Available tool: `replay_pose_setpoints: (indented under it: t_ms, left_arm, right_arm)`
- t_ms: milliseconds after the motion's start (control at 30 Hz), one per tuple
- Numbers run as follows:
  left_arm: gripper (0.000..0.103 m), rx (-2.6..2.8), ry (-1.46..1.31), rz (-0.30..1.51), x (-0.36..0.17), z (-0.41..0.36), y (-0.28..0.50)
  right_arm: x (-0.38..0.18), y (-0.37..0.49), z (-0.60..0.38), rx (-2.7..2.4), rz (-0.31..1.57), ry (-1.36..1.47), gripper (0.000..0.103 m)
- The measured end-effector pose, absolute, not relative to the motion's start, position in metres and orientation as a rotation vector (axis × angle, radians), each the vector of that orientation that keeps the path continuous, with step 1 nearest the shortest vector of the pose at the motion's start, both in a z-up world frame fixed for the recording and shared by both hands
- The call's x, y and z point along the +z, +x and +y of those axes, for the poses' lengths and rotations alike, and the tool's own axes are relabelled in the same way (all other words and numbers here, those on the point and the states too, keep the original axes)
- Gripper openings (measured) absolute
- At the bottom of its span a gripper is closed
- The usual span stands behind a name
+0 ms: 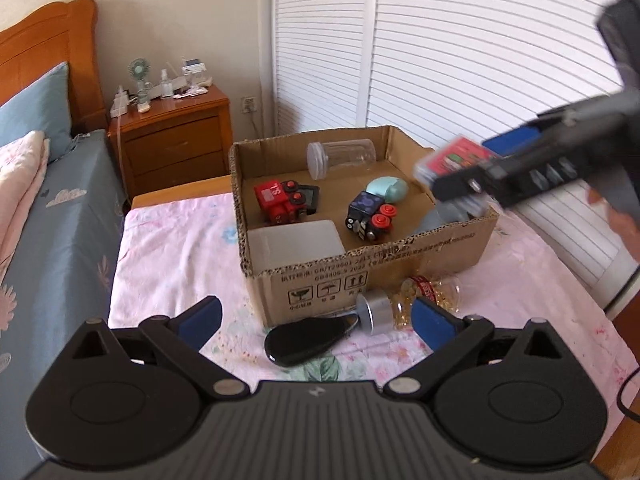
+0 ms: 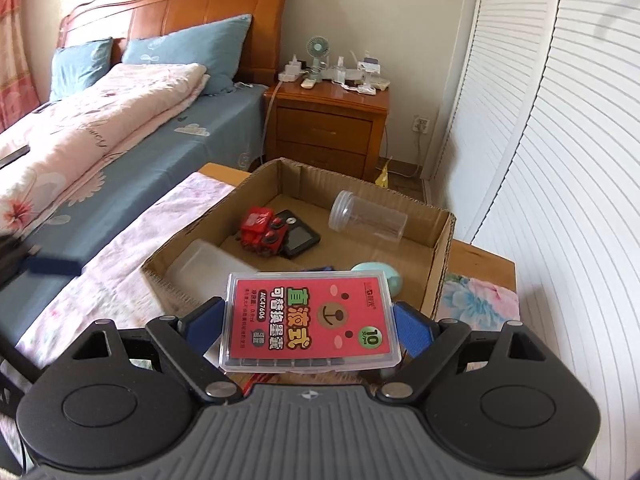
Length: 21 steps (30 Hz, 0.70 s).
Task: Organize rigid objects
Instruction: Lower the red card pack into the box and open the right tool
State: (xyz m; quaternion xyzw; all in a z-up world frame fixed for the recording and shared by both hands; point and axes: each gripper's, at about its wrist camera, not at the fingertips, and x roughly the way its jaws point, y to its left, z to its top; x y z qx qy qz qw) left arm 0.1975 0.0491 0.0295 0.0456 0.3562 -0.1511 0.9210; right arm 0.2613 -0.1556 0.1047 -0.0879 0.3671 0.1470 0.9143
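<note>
We hold the right tongs (image 2: 310,320) clamped on a clear plastic case with a red label (image 2: 310,318), hanging just above the near wall of the cardboard box (image 2: 444,264). The left tongs (image 1: 320,320) stand wide apart with nothing between them, above the pink cloth of the counter (image 1: 172,248). In front of the box lie a black teardrop-shaped object (image 1: 308,340) and a silver-capped bottle (image 1: 404,304). Inside the box are a red toy train (image 1: 280,200), a dark toy train (image 1: 370,216), a clear jar (image 1: 340,156) and a white container (image 1: 294,244).
</note>
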Motion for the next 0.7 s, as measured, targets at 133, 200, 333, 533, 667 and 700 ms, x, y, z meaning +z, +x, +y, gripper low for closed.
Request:
replay_pose_setpoints:
  t_ms: [133,200,333,533,667,700]
  left_arm:
    - [0.100,-0.286,0.069,0.727,0.028,0.050,0.192]
    - [0.100,-0.276,0.055,0.728,0.027,0.051,0.191]
    - [0.100,-0.259,0.033,0.746,0.022,0.052,0.189]
    - [0.100,-0.232,0.035,0.746,0.021,0.053,0.181]
    - [0.100,-0.214,0.026,0.760,0.018,0.056,0.179]
    - [0.100,-0.206,0.025,0.762,0.017,0.057,0.179]
  right_arm:
    - [0.103,0.291,-0.154,0.294,0.777,-0.183,0.092]
    - [0.102,0.307,-0.153,0.294,0.790,-0.181,0.092]
    - [0.094,0.341,-0.151,0.295,0.825,-0.166,0.092]
    - [0.078,0.390,-0.146,0.265,0.899,-0.179,0.092]
    - [0.067,0.409,-0.142,0.242,0.928,-0.178,0.092]
    - [0.063,0.413,-0.142,0.235,0.933,-0.179,0.092]
